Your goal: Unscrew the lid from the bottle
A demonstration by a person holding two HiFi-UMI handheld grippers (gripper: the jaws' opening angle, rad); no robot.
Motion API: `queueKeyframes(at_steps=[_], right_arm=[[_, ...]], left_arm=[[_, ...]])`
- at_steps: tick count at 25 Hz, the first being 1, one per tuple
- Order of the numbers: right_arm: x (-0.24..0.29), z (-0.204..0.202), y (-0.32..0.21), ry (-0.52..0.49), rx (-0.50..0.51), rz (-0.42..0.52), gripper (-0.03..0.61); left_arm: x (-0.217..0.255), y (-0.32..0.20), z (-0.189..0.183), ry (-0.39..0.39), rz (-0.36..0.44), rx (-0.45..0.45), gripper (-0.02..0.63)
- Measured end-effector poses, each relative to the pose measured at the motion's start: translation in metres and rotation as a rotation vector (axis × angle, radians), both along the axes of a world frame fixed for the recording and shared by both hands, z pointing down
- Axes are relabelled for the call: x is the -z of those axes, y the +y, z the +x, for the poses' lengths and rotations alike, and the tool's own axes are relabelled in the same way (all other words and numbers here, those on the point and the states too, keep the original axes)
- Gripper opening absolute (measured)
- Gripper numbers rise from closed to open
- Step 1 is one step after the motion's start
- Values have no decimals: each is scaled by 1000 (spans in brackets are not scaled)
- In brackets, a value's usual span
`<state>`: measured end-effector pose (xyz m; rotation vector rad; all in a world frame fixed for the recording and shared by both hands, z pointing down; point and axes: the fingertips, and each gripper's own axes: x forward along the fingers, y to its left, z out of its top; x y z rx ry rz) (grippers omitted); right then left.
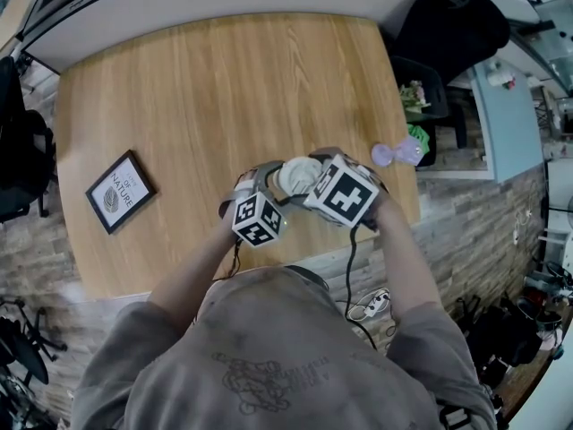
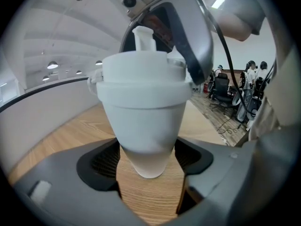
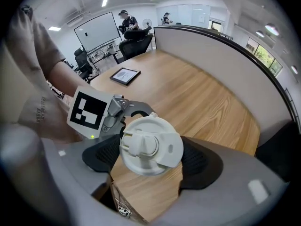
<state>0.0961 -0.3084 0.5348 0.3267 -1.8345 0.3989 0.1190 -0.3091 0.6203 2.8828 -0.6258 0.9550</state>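
Observation:
A white bottle [image 1: 293, 176] is held in the air over the near edge of the wooden table [image 1: 224, 88], between my two grippers. In the left gripper view its tapered body [image 2: 143, 121] stands between the dark pads of my left gripper [image 2: 149, 161], touching both. The white lid [image 3: 150, 145], with a flip spout on top, faces the right gripper view and fills the gap between the pads of my right gripper [image 3: 150, 157]. In the head view the left gripper [image 1: 269, 186] and right gripper [image 1: 313, 173] meet around the bottle, which they mostly hide.
A small black-framed picture [image 1: 119, 191] lies on the table at the left. A purple object [image 1: 398, 153] sits at the table's right edge. A grey partition runs along the far side, a black chair [image 1: 448, 25] stands at the right, and cables lie on the floor.

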Motion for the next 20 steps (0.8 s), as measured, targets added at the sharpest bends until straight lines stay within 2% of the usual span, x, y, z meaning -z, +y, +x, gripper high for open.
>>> queueKeyframes(at_steps=[4,7,12,18,20], right_arm=[[1,-5,2,11,40,30,410],[0,-4,3,18,130,36,408],[1,-1,11,40,416,-1,408],[1,0,17,39,695,-52,408],[2,-1,19,41,757,-70,407]], left_arm=[[0,1,-2,-3,1,-1,362],[0,0,-1,0,3,-9,360],[-1,3,-1,-4,12,-48,359],[0,3,-1,-1,17,-80,359],[0,4,-2,-4,20,-87,359]])
